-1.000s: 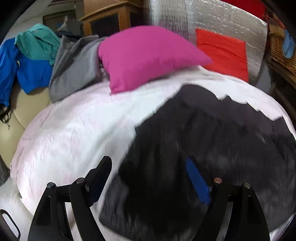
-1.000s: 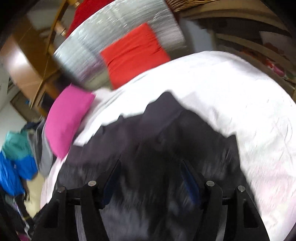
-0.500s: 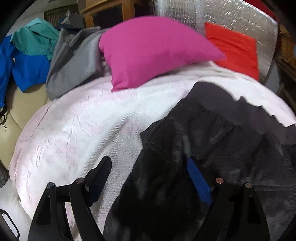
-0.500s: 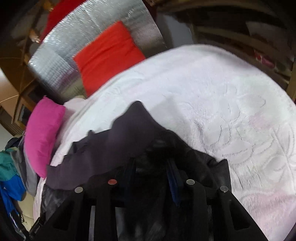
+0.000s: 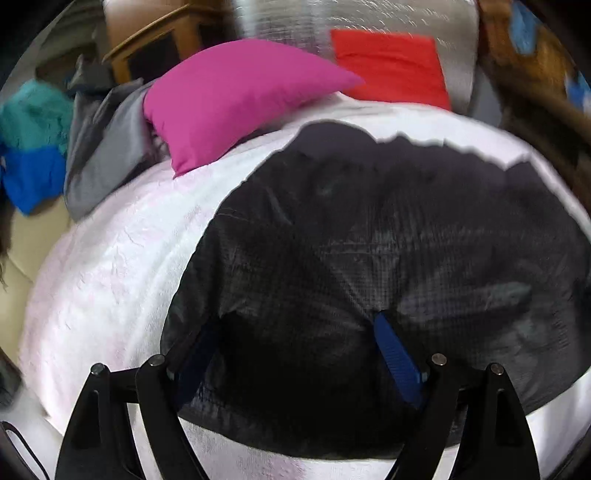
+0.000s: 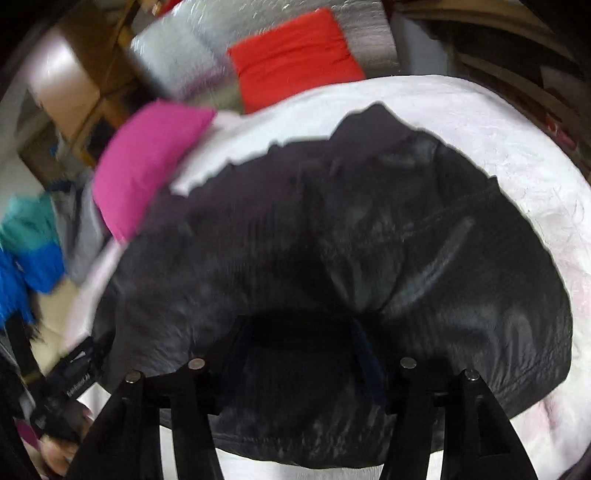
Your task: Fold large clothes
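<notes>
A large black jacket (image 5: 388, 240) of thin, shiny fabric lies spread on the white bedspread (image 5: 110, 266); in the right wrist view the jacket (image 6: 332, 240) fills the middle. My left gripper (image 5: 295, 343) is open wide low over the jacket's near left part, with one blue pad (image 5: 397, 362) showing against the cloth. My right gripper (image 6: 303, 343) hovers over the near hem. Its jaws are opening, with dark fabric lying between them and no pad visibly pressing on it.
A pink cushion (image 5: 236, 99) and a red cushion (image 5: 391, 66) lean at the bed's far side against a silver padded headboard (image 5: 369, 18). Grey, teal and blue clothes (image 5: 44, 147) are heaped at far left. A hand on the other gripper's body (image 6: 70, 391) shows low left.
The right gripper narrowed on the jacket, dragged it, and has now widened again. The jacket lies flatter and more spread out. Both views have shifted sideways over it.
</notes>
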{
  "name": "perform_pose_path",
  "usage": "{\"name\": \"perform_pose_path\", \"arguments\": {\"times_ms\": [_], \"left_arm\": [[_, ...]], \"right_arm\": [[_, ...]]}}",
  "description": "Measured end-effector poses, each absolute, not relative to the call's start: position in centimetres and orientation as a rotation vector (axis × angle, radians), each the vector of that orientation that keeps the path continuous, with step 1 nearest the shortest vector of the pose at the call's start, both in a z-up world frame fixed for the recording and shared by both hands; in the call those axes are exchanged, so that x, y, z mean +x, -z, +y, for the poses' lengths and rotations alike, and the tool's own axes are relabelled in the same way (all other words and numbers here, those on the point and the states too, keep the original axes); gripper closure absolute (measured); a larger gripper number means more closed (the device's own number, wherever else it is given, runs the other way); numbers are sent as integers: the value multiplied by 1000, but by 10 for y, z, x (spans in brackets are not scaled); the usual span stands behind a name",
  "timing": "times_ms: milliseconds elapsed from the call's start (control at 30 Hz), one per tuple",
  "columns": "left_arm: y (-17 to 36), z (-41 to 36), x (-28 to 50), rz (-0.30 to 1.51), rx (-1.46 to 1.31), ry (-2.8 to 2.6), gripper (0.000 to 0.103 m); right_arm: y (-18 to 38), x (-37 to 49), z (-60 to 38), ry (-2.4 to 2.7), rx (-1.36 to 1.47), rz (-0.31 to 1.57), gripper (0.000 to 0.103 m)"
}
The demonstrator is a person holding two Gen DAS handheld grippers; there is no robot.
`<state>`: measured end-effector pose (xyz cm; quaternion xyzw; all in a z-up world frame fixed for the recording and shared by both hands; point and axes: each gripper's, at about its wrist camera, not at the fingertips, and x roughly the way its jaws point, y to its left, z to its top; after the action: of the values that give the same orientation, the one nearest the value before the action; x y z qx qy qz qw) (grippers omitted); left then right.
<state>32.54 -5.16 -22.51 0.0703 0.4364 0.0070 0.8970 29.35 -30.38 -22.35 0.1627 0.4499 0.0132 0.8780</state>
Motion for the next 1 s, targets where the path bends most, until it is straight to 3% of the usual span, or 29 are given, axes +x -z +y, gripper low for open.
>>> {"name": "perform_pose_path", "arguments": {"times_ms": [233, 433, 767, 900, 1000], "left_arm": [[202, -42, 299, 828, 64, -28, 17], [198, -63, 277, 745, 155, 16, 17], [203, -70, 277, 731, 168, 5, 17], [205, -71, 280, 741, 166, 1, 17], [207, -72, 281, 748, 173, -1, 17]], "right_arm": [[201, 246, -289, -47, 359, 792, 43], [232, 265, -277, -76, 356, 970, 39], [203, 257, -296, -96, 451, 808, 38], [228, 268, -287, -66, 414, 962, 37], [221, 266, -287, -77, 416, 946, 35]]}}
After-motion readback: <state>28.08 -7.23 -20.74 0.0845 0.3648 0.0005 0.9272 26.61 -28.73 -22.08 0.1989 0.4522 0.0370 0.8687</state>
